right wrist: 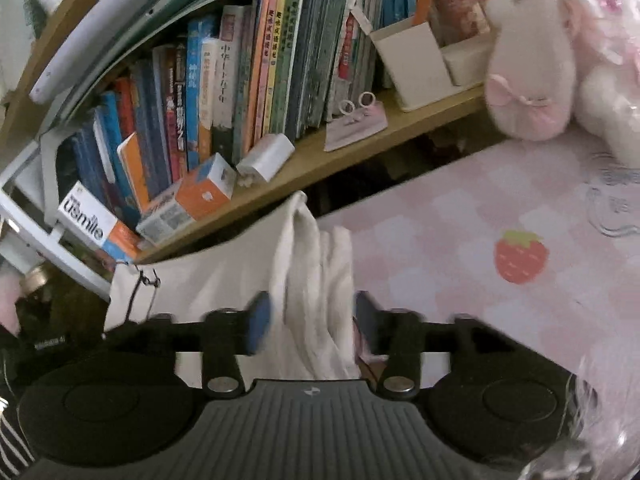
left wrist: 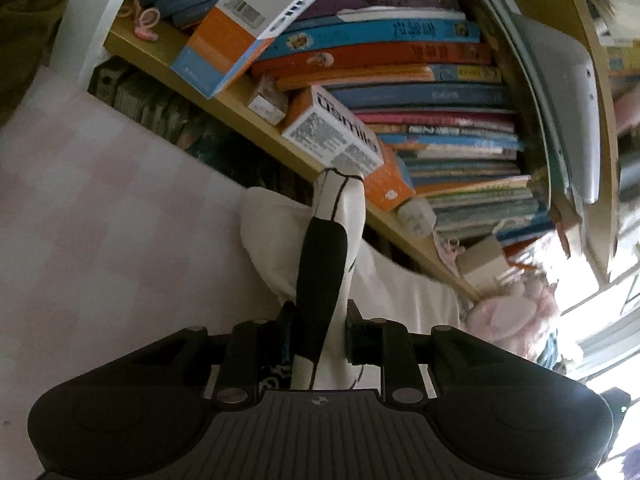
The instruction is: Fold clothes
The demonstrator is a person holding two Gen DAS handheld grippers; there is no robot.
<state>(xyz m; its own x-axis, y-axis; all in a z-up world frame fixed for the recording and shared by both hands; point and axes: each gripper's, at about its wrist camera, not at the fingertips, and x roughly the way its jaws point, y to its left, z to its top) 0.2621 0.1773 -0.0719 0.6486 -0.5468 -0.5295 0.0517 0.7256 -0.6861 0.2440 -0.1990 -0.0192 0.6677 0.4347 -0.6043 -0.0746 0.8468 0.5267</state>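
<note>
left gripper (left wrist: 318,332) was closed down on a bunched part of the white garment (left wrist: 404,296), pinching a section with a black panel and thin dark seam lines; the cloth rose from between the fingers toward the wooden shelf (left wrist: 256,120) and stood in front of its edge. the rest of the garment hung slack below the shelf, over the pink checked bed sheet (left wrist: 100,220).

right gripper (right wrist: 312,320) was also clamped on the white garment (right wrist: 224,280), a thick gathered fold running up between the blue-padded fingers (right wrist: 258,322); that side was motion-blurred, so the exact contact on the right pad was hard to read. the fabric spread out flat from the fold toward the shelf (right wrist: 360,148), with a small hang tag on a dark cord (right wrist: 146,280) near its far corner.

landmark: the shelf. on it stood a row of books (right wrist: 224,92), with orange-and-white boxes (right wrist: 192,196) lying at its front edge, one lettered "usmile" (right wrist: 86,216), and a small white box (right wrist: 266,156) just beside them. a pair of scissors on a pink card (right wrist: 356,114) and a white holder (right wrist: 412,64) sat further along. a pink plush toy (right wrist: 532,64) rested against the shelf's end, on the sheet (right wrist: 460,216), which showed a strawberry print (right wrist: 520,256) below the toy.
</note>
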